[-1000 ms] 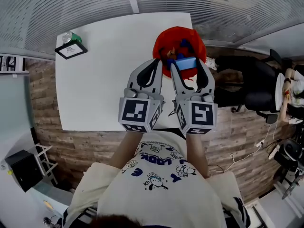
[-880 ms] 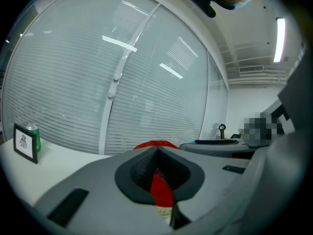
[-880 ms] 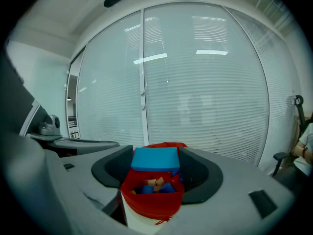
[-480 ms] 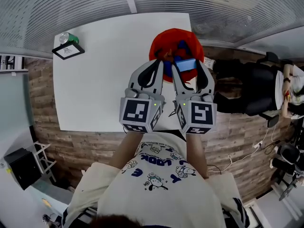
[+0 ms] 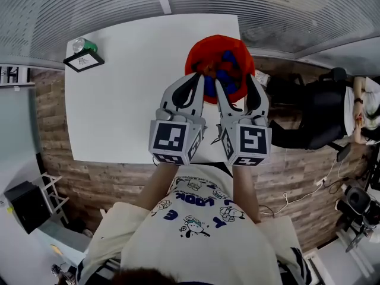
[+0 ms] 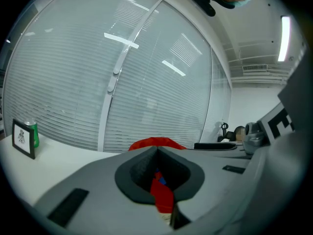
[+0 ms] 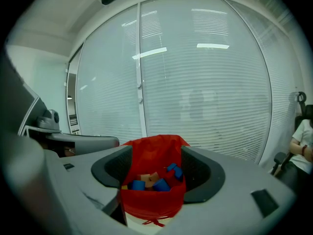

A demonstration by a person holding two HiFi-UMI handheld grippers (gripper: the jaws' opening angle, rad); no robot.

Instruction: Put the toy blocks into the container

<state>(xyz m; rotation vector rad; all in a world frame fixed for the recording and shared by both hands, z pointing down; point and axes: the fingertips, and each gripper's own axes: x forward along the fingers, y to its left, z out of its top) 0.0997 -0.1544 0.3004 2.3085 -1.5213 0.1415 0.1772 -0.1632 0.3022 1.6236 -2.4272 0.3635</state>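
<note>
Trouble from here would most likely start at the red fabric bag, which stands at the far right of the white table, close to its edge. The toy blocks lie inside it, mostly blue with a tan one among them. No loose block shows on the tabletop, so the task looks finished or nearly so.

The left gripper has its jaws together at the bag's near rim. In the left gripper view a strip of red cloth runs up between them, so it appears to be pinching the rim, though that is a judgement rather than a certainty. The right gripper has its jaws wide apart with nothing between them. They frame the bag from just in front.

The bag is soft and probably light. If the left gripper pulls back without letting go, the cloth could drag the bag over or tip it and spill the blocks. A pull toward the table's edge could take the bag off it altogether. If the left gripper lets go abruptly, the wall may slump and let a block roll out. The right gripper's spread jaws could also catch the rim as they withdraw.

The green can and the small framed card stand well apart at the far left corner and are in no danger.
</note>
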